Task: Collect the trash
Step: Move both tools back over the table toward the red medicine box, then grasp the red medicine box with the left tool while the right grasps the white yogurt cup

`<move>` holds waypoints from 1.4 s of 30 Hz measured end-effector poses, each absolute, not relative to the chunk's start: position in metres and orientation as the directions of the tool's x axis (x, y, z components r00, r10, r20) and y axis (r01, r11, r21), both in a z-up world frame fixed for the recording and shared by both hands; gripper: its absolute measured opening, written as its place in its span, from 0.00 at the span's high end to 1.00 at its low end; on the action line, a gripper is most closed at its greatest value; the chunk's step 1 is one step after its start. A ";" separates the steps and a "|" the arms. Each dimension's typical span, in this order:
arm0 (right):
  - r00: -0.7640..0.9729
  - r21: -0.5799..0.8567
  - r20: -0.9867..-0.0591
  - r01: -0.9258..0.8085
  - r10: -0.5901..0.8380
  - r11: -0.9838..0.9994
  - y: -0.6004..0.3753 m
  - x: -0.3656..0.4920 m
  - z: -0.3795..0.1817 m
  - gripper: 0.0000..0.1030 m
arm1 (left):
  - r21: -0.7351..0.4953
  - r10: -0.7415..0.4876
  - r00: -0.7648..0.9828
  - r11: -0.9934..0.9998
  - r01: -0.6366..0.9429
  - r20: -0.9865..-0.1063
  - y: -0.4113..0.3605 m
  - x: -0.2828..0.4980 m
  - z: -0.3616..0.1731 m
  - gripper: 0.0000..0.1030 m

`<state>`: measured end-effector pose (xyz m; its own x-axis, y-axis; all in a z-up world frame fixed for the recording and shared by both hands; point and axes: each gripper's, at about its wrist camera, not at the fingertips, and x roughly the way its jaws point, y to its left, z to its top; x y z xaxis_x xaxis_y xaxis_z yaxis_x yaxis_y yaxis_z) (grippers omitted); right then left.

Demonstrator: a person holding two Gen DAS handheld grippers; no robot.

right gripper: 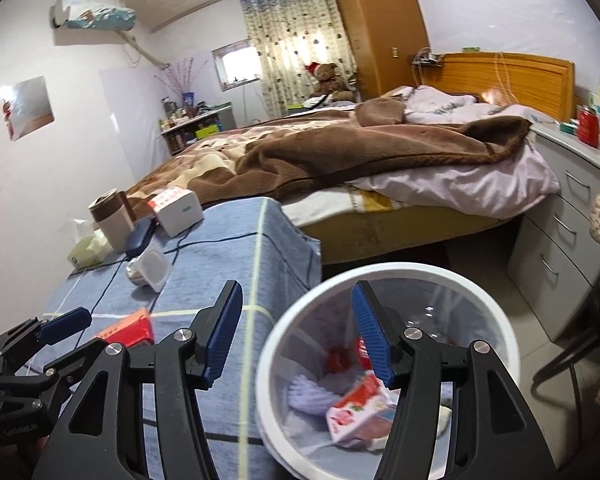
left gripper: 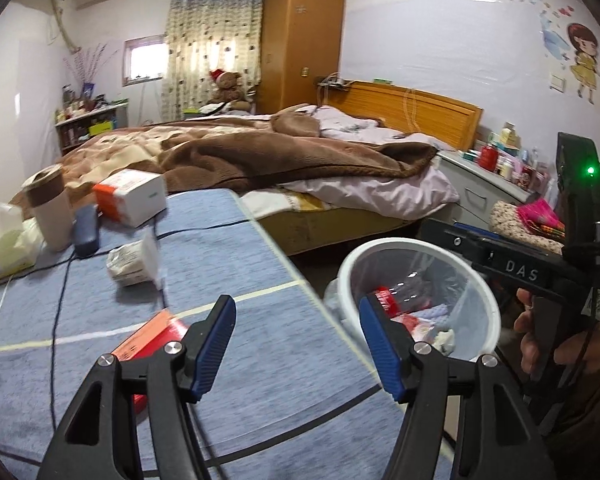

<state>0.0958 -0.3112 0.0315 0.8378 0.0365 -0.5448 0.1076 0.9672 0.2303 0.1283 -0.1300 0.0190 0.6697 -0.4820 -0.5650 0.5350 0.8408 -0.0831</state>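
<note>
My left gripper [left gripper: 298, 344] is open and empty above the blue-clothed table [left gripper: 268, 396], near its right edge. An orange-red box [left gripper: 152, 332] lies just left of its left finger. A tipped yogurt cup [left gripper: 134, 260] lies farther back. My right gripper [right gripper: 296, 336] is open with nothing between its fingers, over the left rim of the white lined bin [right gripper: 420, 273]. The bin [left gripper: 380, 249] holds a pink-red packet [right gripper: 360, 408] and other trash. In the right wrist view, the orange-red box [right gripper: 128, 330] and yogurt cup [right gripper: 150, 268] lie on the table.
A tumbler [left gripper: 50, 208], a white box [left gripper: 134, 196], a dark blue case [left gripper: 86, 230], a tissue pack [left gripper: 8, 248] and cables sit at the table's far left. Behind is an unmade bed [left gripper: 280, 160]. Grey drawers [right gripper: 560, 240] stand right of the bin.
</note>
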 end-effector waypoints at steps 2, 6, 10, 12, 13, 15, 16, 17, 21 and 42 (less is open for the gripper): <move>0.839 0.226 -0.542 0.091 0.047 0.970 -0.304 0.101 0.032 0.42 | -0.086 -0.466 0.680 0.854 0.513 -0.566 -0.120 0.130 0.017 0.35; 0.834 0.225 -0.545 0.044 0.088 0.973 -0.290 0.112 0.031 0.41 | -0.075 -0.415 0.709 0.886 0.458 -0.571 -0.096 0.135 0.014 0.34; 0.830 0.208 -0.543 -0.013 0.127 0.978 -0.274 0.126 0.032 0.41 | -0.065 -0.371 0.724 0.908 0.413 -0.582 -0.074 0.141 0.008 0.33; 0.828 0.206 -0.540 -0.045 0.153 0.977 -0.265 0.134 0.031 0.41 | -0.058 -0.352 0.727 0.916 0.397 -0.590 -0.066 0.145 0.004 0.31; 0.824 0.202 -0.544 -0.056 0.160 0.978 -0.262 0.138 0.031 0.41 | -0.052 -0.338 0.727 0.921 0.386 -0.598 -0.062 0.148 0.001 0.31; 0.815 0.199 -0.552 -0.074 0.174 0.977 -0.255 0.145 0.029 0.41 | -0.046 -0.318 0.726 0.929 0.368 -0.610 -0.056 0.152 -0.003 0.31; 0.812 0.201 -0.556 -0.080 0.181 0.976 -0.252 0.149 0.028 0.40 | -0.042 -0.309 0.725 0.932 0.361 -0.615 -0.053 0.155 -0.006 0.31; 0.809 0.202 -0.558 -0.083 0.184 0.976 -0.250 0.151 0.027 0.40 | -0.035 -0.299 0.724 0.934 0.355 -0.621 -0.051 0.157 -0.008 0.30; 0.794 0.219 -0.567 -0.111 0.219 0.969 -0.240 0.164 0.022 0.40 | -0.032 -0.303 0.702 0.928 0.371 -0.645 -0.045 0.167 -0.019 0.27; 0.649 0.278 -0.627 -0.332 0.432 0.902 -0.182 0.254 0.003 0.40 | 0.104 -0.221 0.608 0.886 0.452 -0.762 -0.053 0.218 -0.065 0.22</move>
